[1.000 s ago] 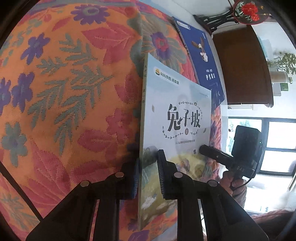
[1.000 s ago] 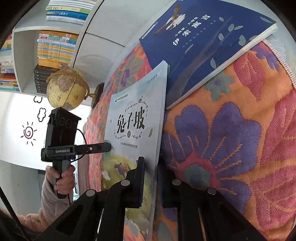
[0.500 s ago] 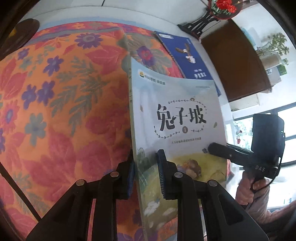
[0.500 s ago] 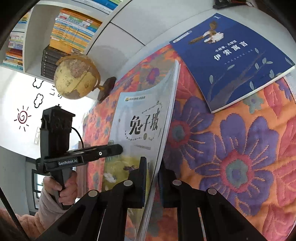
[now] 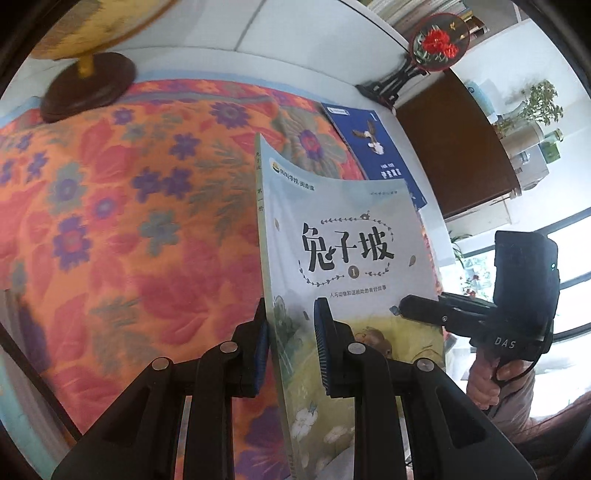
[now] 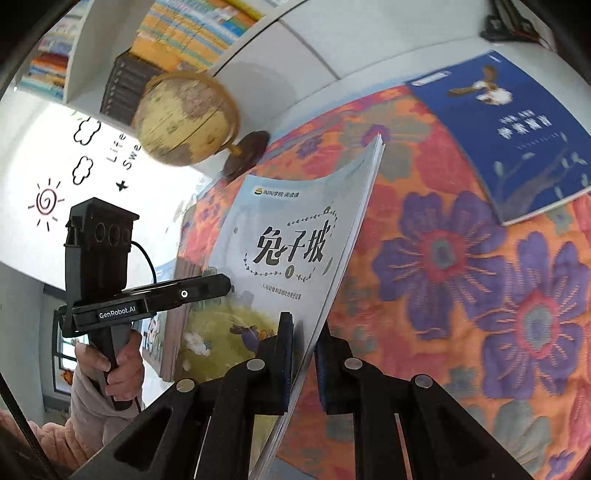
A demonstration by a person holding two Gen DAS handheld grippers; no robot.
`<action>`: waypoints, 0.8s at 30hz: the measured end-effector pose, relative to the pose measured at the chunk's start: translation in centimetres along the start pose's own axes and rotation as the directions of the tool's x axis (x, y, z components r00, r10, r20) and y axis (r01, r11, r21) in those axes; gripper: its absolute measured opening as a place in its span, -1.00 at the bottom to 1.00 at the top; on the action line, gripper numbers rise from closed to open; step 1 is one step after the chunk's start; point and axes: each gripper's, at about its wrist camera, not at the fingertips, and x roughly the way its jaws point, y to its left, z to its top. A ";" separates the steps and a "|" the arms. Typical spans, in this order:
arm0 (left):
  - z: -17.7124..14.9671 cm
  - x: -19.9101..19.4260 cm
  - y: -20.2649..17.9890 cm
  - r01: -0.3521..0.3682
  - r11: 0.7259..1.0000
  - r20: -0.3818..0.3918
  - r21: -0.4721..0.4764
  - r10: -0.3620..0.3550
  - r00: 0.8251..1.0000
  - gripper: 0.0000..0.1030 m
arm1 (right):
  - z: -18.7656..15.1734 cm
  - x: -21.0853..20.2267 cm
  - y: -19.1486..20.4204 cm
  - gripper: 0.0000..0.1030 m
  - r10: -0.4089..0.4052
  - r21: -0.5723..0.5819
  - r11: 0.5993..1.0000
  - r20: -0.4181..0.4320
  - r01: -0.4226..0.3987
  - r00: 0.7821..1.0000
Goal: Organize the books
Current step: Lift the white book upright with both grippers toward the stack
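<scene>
step: carry pale book off floral cloth | L tongs + R tongs both pinching lower edges | tip: lift evenly, no twist, avoid globe, blue book

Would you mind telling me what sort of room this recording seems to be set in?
Probably a home study or child's reading corner: shelves packed with books, a globe on a table with a floral cloth, and sun-and-cloud wall stickers.
</scene>
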 end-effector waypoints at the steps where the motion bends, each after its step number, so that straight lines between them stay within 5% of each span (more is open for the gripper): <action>1: -0.2 -0.4 0.3 -0.014 1.000 0.005 -0.009 0.014 1.000 -0.64 | -0.1 0.2 0.5 -0.77 0.002 -0.005 1.000 -0.002 -0.002 1.000; 24: -4.9 -10.8 8.4 -0.084 0.992 0.123 -0.095 0.096 0.988 -0.61 | -0.7 6.7 12.9 -0.77 0.049 -0.130 0.990 -0.032 -0.053 0.998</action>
